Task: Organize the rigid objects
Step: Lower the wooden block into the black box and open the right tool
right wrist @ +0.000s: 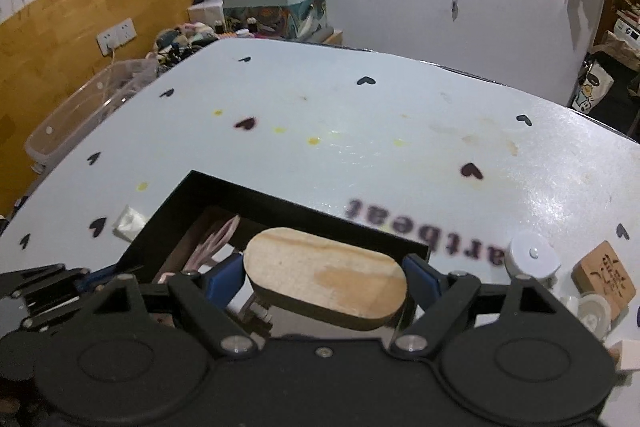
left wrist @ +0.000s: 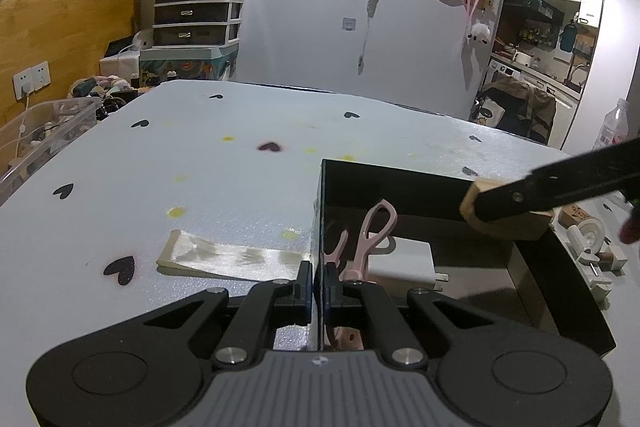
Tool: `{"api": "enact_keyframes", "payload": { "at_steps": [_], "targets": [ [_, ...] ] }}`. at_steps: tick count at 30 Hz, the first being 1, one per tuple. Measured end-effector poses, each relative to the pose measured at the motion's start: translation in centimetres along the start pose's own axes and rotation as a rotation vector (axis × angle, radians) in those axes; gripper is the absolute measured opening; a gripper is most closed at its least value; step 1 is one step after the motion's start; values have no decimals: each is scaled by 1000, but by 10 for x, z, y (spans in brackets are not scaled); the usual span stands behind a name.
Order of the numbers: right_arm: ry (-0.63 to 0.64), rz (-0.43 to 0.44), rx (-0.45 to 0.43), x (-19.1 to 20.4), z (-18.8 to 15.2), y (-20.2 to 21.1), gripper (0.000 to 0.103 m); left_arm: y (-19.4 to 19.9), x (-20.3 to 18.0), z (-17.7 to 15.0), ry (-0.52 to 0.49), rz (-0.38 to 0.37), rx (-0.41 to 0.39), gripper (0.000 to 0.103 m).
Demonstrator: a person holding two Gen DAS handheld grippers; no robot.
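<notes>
The left gripper [left wrist: 319, 281] is clamped on the near wall of a black box [left wrist: 400, 183] on the surface [left wrist: 240, 155]. The right gripper [right wrist: 326, 277] holds an oval wooden block [right wrist: 326, 277] above the box, where pink scissors [left wrist: 372, 231] lie.

Black linkage tongs [right wrist: 325, 277] with blue pads [right wrist: 224, 277], silver pivot screws, ribbed grey housing.

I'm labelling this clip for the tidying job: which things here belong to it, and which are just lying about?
Job:
black box, its wall pinched by the left gripper
wooden block, held in the right gripper
pink scissors and white charger, inside the box

Lying about:
glossy packet
clear bin
drawer unit
</notes>
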State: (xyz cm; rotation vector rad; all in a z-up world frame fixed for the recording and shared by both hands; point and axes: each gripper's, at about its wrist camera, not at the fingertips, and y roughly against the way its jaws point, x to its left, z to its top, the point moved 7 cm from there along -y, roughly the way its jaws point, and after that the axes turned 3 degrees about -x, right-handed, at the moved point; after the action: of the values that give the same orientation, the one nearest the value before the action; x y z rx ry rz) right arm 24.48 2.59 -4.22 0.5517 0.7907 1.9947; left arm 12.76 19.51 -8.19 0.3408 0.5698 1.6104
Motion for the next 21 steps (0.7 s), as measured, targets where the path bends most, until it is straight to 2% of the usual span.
{"api": "enact_keyframes", "payload": {
  "at_steps": [9, 21],
  "targets": [
    [5, -45, 45, -3, 5, -19, 86, -1, 0, 0, 0, -1, -2, 4],
    [-30, -27, 45, -7, 6, -19, 87, -1, 0, 0, 0, 0, -1, 4]
  ]
}}
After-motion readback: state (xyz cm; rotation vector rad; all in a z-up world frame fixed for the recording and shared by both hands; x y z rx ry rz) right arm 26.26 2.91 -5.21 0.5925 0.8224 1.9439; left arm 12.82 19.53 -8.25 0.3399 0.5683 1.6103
